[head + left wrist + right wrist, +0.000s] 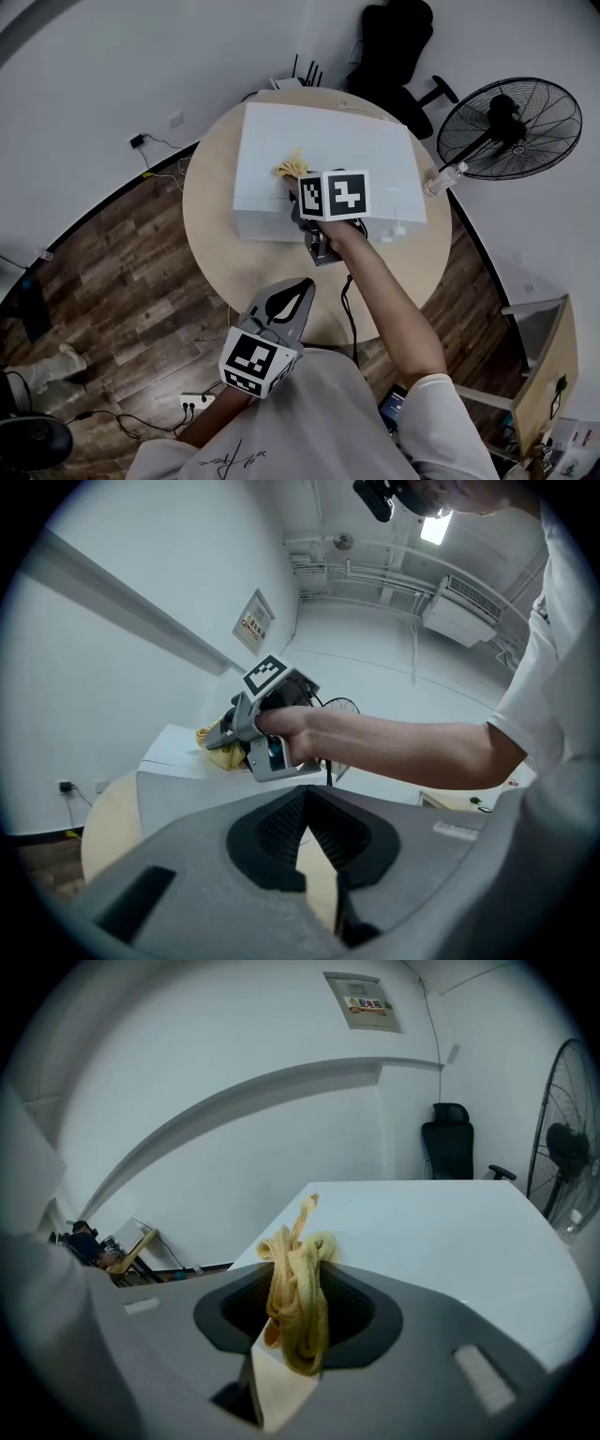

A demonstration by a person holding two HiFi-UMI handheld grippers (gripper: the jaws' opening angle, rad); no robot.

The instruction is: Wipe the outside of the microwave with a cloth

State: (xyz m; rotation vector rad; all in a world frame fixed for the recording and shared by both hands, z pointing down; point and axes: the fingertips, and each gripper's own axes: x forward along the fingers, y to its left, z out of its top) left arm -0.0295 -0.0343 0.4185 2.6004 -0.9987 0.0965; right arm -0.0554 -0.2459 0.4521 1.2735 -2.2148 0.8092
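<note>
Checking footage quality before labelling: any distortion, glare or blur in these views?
Head view: sharp, evenly lit, room edges bowed. Left gripper view: fisheye with dark corners, ceiling light flares. Right gripper view: fisheye too, cloth sharp, microwave top bright.

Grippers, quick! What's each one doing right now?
The left gripper is closed, with nothing in it.
The right gripper is closed on the yellow cloth.

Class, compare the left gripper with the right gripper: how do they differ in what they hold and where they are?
The right gripper is shut on the yellow cloth; the left gripper is shut on nothing. The right gripper is at the top of the white microwave; the left gripper hovers over the near edge of the table, off the microwave. Both point toward the microwave.
</note>
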